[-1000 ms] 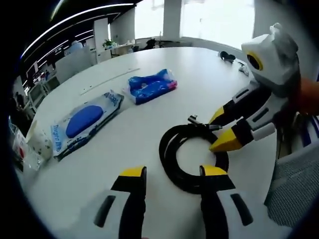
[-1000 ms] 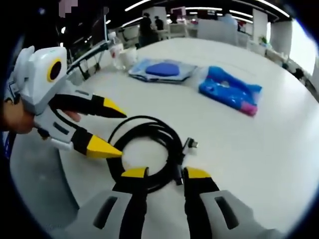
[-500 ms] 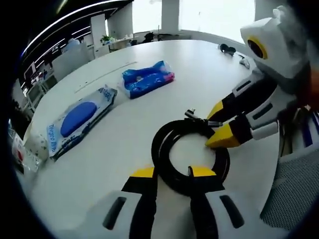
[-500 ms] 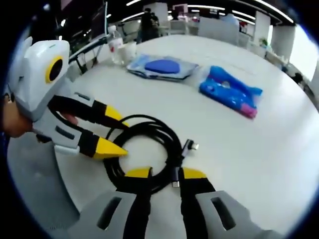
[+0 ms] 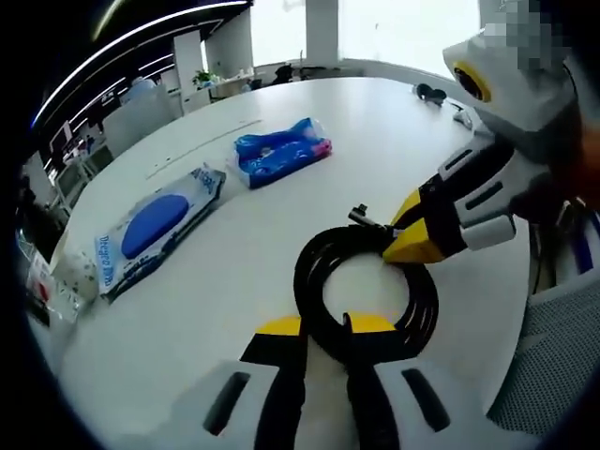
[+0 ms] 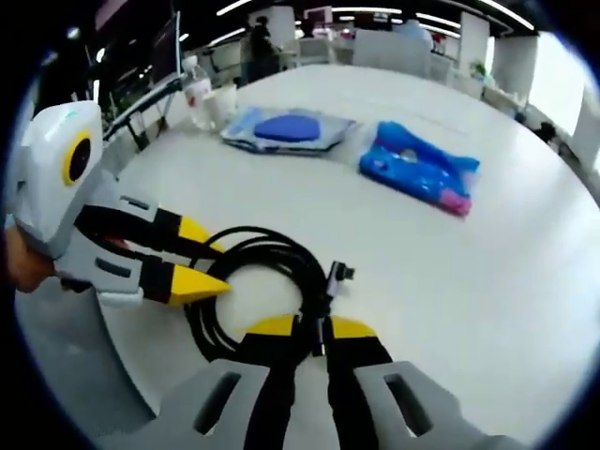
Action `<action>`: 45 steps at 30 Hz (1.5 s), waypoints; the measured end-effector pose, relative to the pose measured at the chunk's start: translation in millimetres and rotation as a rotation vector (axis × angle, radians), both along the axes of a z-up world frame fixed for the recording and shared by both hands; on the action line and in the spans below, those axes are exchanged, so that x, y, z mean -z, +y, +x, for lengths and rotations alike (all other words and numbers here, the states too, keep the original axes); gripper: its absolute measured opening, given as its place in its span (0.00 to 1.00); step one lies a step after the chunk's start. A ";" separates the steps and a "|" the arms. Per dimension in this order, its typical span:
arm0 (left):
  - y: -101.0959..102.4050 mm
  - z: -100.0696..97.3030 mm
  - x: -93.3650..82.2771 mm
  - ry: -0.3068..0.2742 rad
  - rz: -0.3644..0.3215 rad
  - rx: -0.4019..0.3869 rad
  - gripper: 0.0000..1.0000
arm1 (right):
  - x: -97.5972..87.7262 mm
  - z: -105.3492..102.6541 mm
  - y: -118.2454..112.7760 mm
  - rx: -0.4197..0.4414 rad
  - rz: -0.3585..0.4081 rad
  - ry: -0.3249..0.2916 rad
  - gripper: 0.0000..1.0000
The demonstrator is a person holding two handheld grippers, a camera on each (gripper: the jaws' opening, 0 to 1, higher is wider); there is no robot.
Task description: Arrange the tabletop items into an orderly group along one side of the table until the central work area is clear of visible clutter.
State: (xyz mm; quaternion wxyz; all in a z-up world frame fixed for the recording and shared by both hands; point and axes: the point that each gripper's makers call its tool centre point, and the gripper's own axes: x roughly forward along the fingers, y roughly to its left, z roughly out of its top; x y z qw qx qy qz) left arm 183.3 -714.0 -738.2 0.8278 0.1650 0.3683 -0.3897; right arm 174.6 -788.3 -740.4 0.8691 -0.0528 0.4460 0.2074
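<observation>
Cable point(image 5: 364, 286) point(image 6: 246, 286): black, coiled in a loose ring, flat on the white bench point(image 5: 281, 202) point(image 6: 506, 272) near its edge. One plug end sticks out of the coil at the far side in the left gripper view, just right of the coil in the right gripper view.

Left gripper point(image 5: 323, 326) point(image 6: 204, 261): yellow-tipped fingers nearly pressed together, pinching the near arc of the coil in its own view. In the right gripper view it enters from the left, its tips at the left arc of the ring.

Right gripper point(image 6: 311, 326) point(image 5: 405, 234): fingers close-set, pinching the coil's right arc near the plug. In the left gripper view it enters from the right, tips on the far-right arc beside the plug.

Blue packet point(image 5: 281, 161) point(image 6: 417, 169): crinkled, with a pink end, lying on the bench well apart from the cable.

Wipes pack point(image 5: 155, 230) point(image 6: 286, 129): flat, pale, with a dark blue oval patch, near the blue packet.

Bottle and cup point(image 6: 204, 98): far corner of the bench, too small to detail.
</observation>
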 end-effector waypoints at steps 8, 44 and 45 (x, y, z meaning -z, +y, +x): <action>3.8 1.0 -4.5 0.024 -0.010 -0.016 0.09 | -6.1 1.6 1.0 0.030 0.034 0.006 0.06; 65.1 15.6 -50.1 -0.068 -0.023 -0.103 0.05 | -53.3 23.4 61.2 -0.064 0.118 -0.089 0.05; 68.0 16.6 -51.7 -0.073 -0.026 -0.113 0.05 | -54.0 23.8 62.9 -0.063 0.121 -0.091 0.05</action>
